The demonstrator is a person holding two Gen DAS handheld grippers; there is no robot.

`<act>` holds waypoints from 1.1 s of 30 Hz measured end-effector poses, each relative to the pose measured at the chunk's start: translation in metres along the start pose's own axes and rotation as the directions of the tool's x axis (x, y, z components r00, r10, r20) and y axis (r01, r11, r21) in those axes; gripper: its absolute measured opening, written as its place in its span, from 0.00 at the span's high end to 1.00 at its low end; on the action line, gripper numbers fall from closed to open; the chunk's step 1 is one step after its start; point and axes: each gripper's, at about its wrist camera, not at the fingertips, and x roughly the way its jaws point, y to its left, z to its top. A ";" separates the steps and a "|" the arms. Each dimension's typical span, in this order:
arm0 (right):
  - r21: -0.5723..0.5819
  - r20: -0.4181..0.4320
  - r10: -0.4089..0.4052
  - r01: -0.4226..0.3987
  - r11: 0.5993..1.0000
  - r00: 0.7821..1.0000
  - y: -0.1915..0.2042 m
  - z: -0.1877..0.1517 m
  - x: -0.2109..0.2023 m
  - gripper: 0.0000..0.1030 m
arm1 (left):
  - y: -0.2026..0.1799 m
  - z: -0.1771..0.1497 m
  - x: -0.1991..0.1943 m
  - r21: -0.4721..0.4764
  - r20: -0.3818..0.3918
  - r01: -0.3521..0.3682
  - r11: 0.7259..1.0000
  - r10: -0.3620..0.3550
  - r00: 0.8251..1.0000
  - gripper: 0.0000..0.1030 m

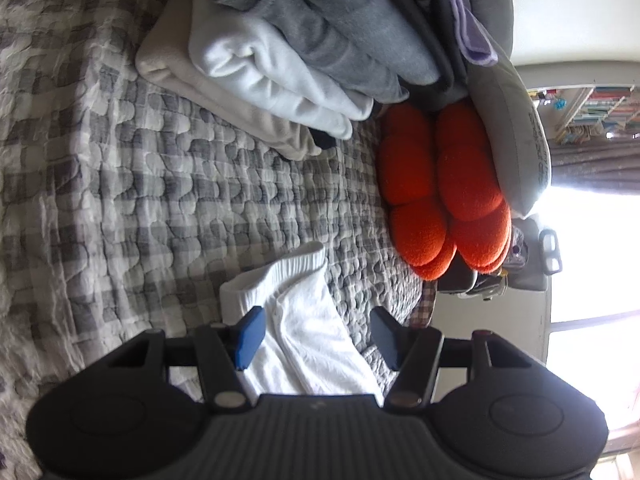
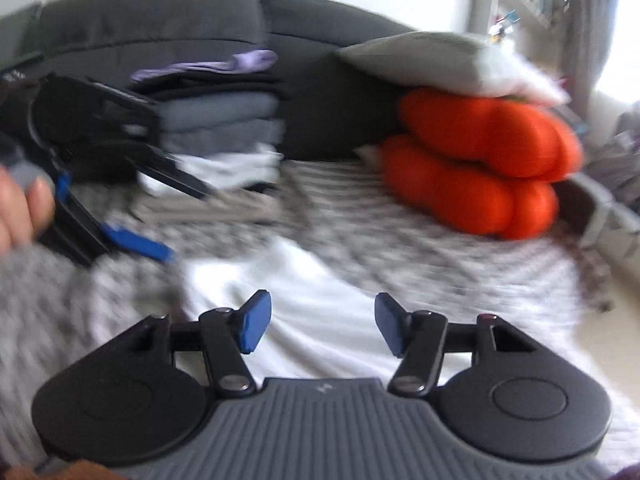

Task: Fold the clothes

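Note:
A white garment (image 1: pixel 308 320) lies crumpled on the grey checked quilt (image 1: pixel 120 160), its ribbed edge pointing away from me. My left gripper (image 1: pixel 316 336) hovers over it with the jaws apart; the cloth lies under and between the blue pads and neither pad presses on it. In the blurred right wrist view the same white garment (image 2: pixel 320 280) spreads beneath my right gripper (image 2: pixel 323 328), which is also open and holds nothing. The left gripper (image 2: pixel 184 224) shows there at the left, held by a hand (image 2: pixel 20 208).
A stack of folded clothes (image 1: pixel 280 40), (image 2: pixel 220 128) sits at the back of the bed against a dark sofa back (image 2: pixel 160 20). Orange cushions (image 1: pixel 440 184), (image 2: pixel 480 168) lie under a grey pillow (image 1: pixel 512 128). The quilt's edge drops off at the right.

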 end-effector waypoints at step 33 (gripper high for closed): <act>-0.333 -0.169 -0.298 0.230 0.914 0.940 -0.071 -0.112 -0.070 0.94 | -0.045 -0.065 0.071 0.392 -0.060 -0.141 0.909 0.178 0.982 0.43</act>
